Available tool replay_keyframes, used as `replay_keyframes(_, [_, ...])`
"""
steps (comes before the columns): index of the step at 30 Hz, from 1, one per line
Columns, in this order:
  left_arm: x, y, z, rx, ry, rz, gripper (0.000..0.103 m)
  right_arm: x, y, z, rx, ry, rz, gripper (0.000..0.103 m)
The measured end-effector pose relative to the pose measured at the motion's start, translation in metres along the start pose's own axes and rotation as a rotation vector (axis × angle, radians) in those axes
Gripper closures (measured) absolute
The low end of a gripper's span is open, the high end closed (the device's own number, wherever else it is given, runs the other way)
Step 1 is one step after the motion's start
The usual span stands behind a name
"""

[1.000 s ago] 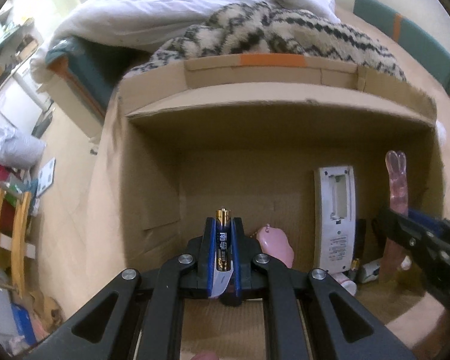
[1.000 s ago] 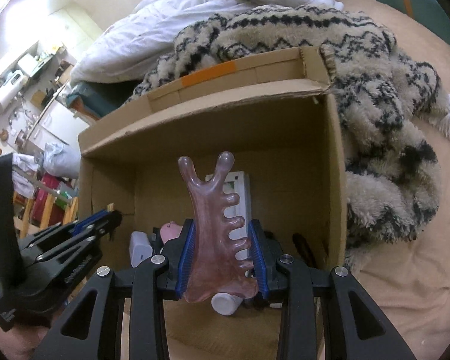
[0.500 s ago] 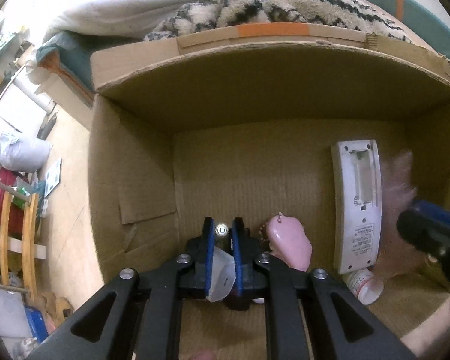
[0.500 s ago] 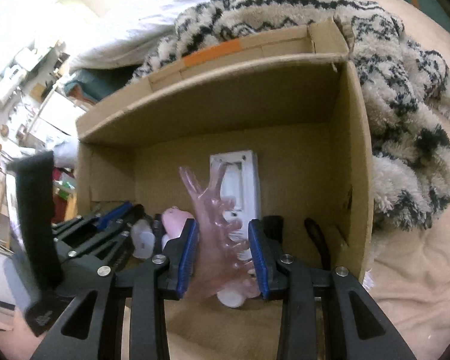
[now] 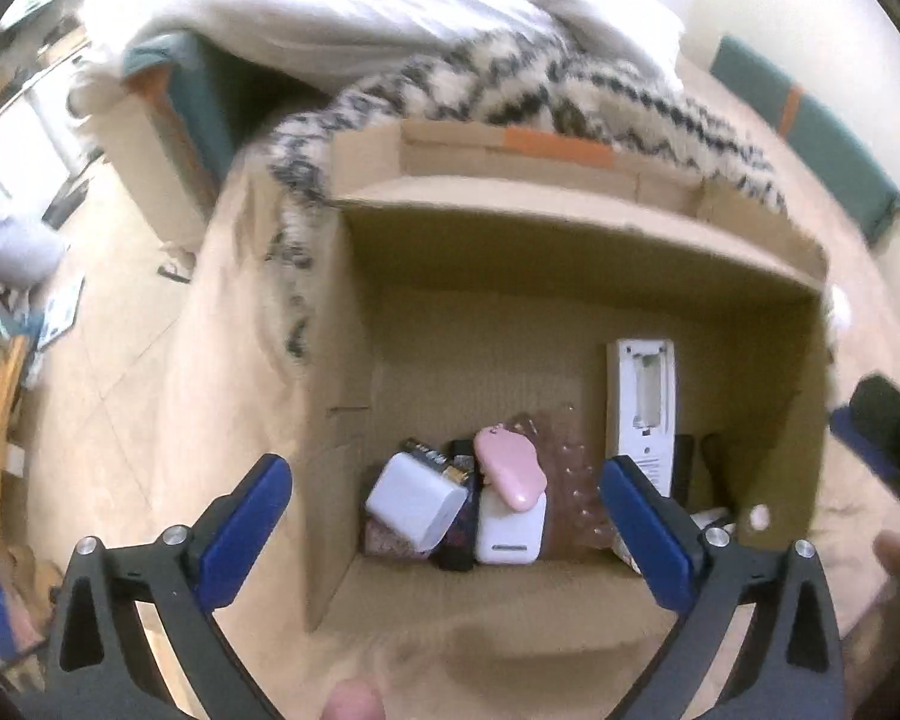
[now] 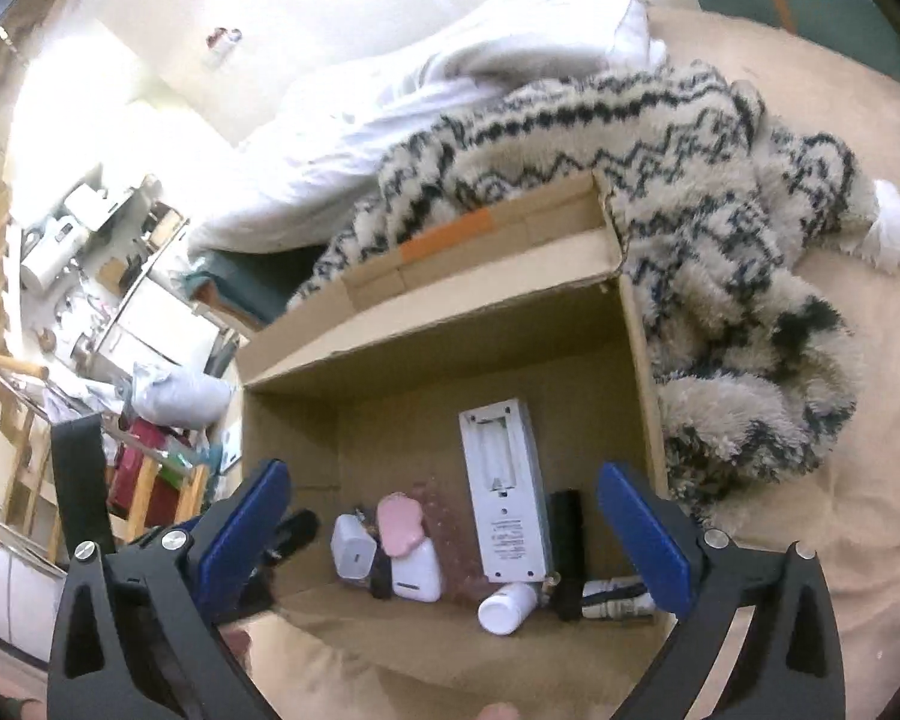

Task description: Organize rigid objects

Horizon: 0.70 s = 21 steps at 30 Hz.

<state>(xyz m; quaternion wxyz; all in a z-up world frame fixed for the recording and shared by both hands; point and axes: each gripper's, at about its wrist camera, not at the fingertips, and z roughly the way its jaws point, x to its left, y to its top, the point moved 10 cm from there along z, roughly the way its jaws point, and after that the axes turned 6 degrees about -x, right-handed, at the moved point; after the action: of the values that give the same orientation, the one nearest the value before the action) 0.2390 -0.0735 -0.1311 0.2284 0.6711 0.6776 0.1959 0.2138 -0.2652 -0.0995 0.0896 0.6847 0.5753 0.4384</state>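
An open cardboard box (image 5: 570,252) (image 6: 450,336) lies on the bed. Inside lie a white remote (image 5: 642,408) (image 6: 504,498), a pink charm (image 5: 507,468) (image 6: 399,525), white chargers (image 5: 417,498) (image 6: 354,555), a battery (image 5: 429,456), a clear pink comb (image 5: 570,492) (image 6: 444,516) and a small white bottle (image 6: 507,606). My left gripper (image 5: 444,531) is open and empty above the box's near edge. My right gripper (image 6: 444,540) is open and empty above the same edge. The right gripper's tip shows in the left wrist view (image 5: 888,432).
A patterned fleece blanket (image 6: 720,192) (image 5: 510,90) lies behind and right of the box. A white duvet (image 6: 426,96) lies beyond it. Black items (image 6: 567,546) lie beside the remote. Shelves and clutter (image 6: 90,276) stand off the bed at left.
Both grippers opened and pulled back from the box. The battery left my left gripper and the pink comb left my right; both now lie in the box.
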Motion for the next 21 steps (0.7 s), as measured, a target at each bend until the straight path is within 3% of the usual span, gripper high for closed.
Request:
replay_keyframes(7, [0.033,-0.006,-0.062,-0.129,0.017,-0.035,0.0,0.02,-0.01,-0.051,-0.103,-0.067,-0.146,0.0])
replay_keyframes(12, [0.051,-0.019,-0.12,-0.335,0.081,0.002,0.0,0.029,-0.025,-0.095,-0.175,-0.098,-0.22,0.0])
replay_keyframes(21, [0.058,-0.056,-0.172,-0.45,0.072,-0.001,0.0,0.043,-0.057,-0.139,-0.278,-0.157,-0.313,0.0])
